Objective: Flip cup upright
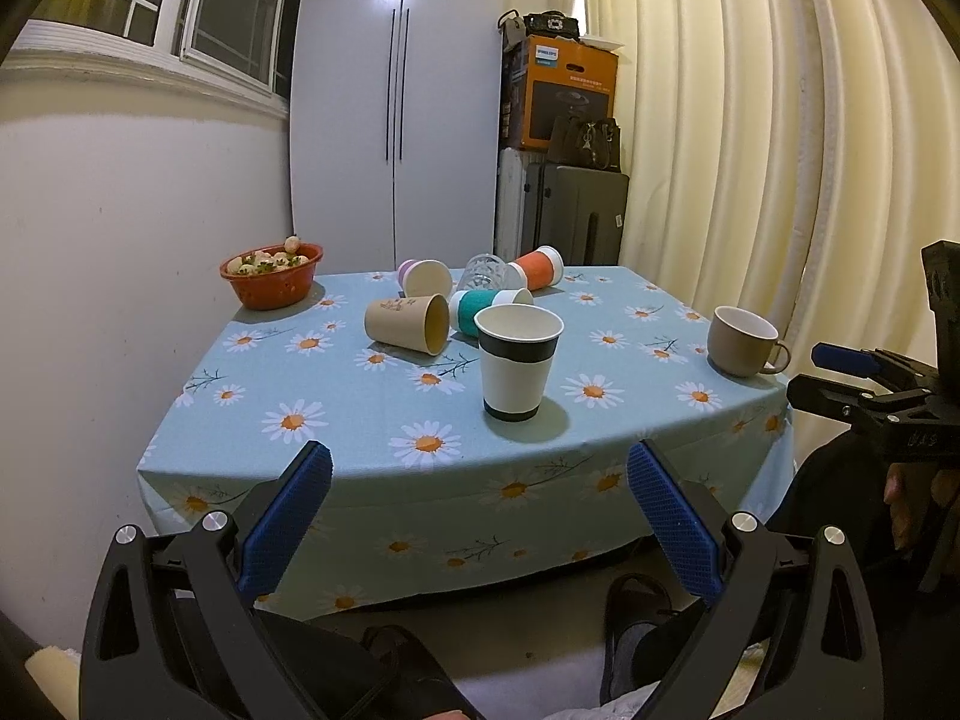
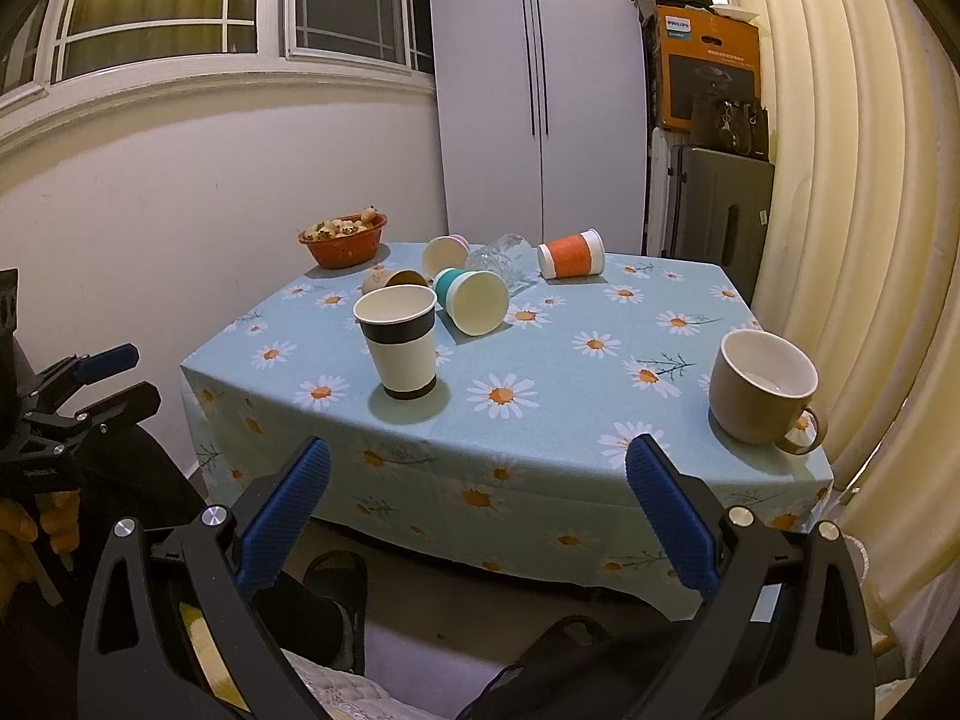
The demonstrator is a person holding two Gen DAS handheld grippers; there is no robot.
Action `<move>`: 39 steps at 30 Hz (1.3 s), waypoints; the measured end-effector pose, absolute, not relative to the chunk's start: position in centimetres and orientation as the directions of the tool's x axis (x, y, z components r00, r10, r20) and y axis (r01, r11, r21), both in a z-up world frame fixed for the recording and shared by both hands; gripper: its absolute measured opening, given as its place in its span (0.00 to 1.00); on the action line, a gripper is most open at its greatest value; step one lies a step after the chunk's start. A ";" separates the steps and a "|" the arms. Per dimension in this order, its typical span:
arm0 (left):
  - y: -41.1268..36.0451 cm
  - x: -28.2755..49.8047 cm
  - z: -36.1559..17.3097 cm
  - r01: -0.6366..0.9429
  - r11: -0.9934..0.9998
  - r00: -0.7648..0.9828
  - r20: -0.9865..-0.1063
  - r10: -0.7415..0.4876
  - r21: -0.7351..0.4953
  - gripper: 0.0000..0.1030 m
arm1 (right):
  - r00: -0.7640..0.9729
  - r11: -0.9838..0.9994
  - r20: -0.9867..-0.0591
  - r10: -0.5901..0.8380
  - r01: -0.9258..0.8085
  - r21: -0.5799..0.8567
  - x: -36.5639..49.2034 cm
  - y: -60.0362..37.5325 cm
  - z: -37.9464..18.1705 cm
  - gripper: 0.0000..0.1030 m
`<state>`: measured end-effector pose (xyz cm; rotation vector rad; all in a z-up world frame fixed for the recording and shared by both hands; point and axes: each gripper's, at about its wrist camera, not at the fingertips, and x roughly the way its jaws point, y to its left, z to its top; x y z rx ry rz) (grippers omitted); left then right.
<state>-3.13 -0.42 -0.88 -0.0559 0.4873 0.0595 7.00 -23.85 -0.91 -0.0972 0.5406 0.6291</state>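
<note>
On the daisy tablecloth [image 1: 372, 420] a black-banded white paper cup [image 1: 519, 360] [image 2: 401, 343] and a beige mug [image 1: 741, 341] [image 2: 761, 387] stand upright. Several cups lie on their sides behind: a kraft cup [image 1: 408, 323] [image 2: 390, 279], a teal cup [image 1: 489, 309] [image 2: 471, 299], a pink cup [image 1: 425, 277] [image 2: 445, 253], an orange cup [image 1: 537, 267] [image 2: 570, 254] and a clear glass [image 1: 483, 271] [image 2: 504, 258]. My left gripper [image 1: 480, 492] and right gripper [image 2: 478, 489] are open and empty, held in front of the table's near edge, apart from all cups.
A red bowl of fruit [image 1: 271, 273] [image 2: 343, 240] sits at the table's far left corner. A wall is at the left, a curtain [image 1: 750, 120] at the right, a wardrobe [image 1: 396, 102] and stacked boxes [image 1: 561, 96] behind. The person's slippered feet [image 1: 636, 606] are below.
</note>
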 end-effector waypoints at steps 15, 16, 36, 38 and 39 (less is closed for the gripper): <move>-0.3 -3.0 -0.9 -0.072 0.997 0.881 -0.471 0.043 -0.043 0.93 | 0.676 0.808 -0.507 0.534 -0.585 0.071 7.0 -23.7 -1.1 0.95; -0.3 -3.0 -1.0 -0.072 0.997 0.882 -0.470 0.044 -0.042 0.93 | 0.676 0.808 -0.509 0.533 -0.584 0.071 7.0 -23.7 -1.1 0.95; -0.2 -3.1 -1.1 -0.072 0.996 0.882 -0.469 0.043 -0.044 0.93 | 0.675 0.809 -0.512 0.532 -0.584 0.070 7.0 -23.7 -1.2 0.95; -0.2 -3.1 -1.1 -0.073 0.996 0.882 -0.470 0.044 -0.043 0.93 | 0.675 0.809 -0.513 0.531 -0.584 0.069 7.0 -23.8 -1.2 0.95; -0.2 -3.1 -1.0 -0.073 0.996 0.882 -0.469 0.044 -0.043 0.93 | 0.675 0.809 -0.512 0.531 -0.584 0.069 7.0 -23.8 -1.2 0.95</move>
